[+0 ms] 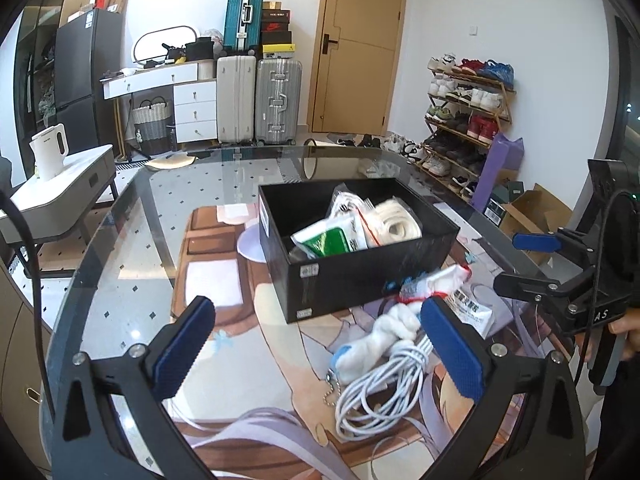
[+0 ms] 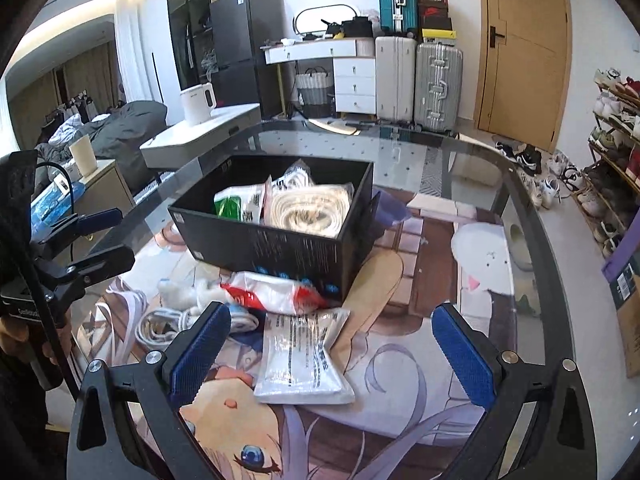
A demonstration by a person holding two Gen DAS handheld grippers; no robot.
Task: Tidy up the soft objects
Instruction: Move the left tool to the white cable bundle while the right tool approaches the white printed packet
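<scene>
A black box (image 1: 340, 284) (image 2: 280, 248) stands on the glass table and holds a green-and-white packet (image 1: 328, 240) (image 2: 236, 202), a cream coiled strap (image 1: 400, 220) (image 2: 308, 210) and a clear bag. In front of it lie a white plush toy (image 1: 384, 336) (image 2: 184, 292), a coiled white cable (image 1: 376, 396) (image 2: 160, 326), a red-and-white packet (image 1: 436, 280) (image 2: 272, 294) and a flat white wipes pack (image 1: 470, 310) (image 2: 304, 356). My left gripper (image 1: 320, 350) is open, its right finger beside the plush. My right gripper (image 2: 332, 350) is open above the wipes pack.
The glass table (image 1: 132, 240) lies over an anime-print mat (image 2: 400, 288). A side table with a white kettle (image 1: 48, 156) stands to the left. Suitcases, a door and a shoe rack (image 1: 464, 120) line the far wall.
</scene>
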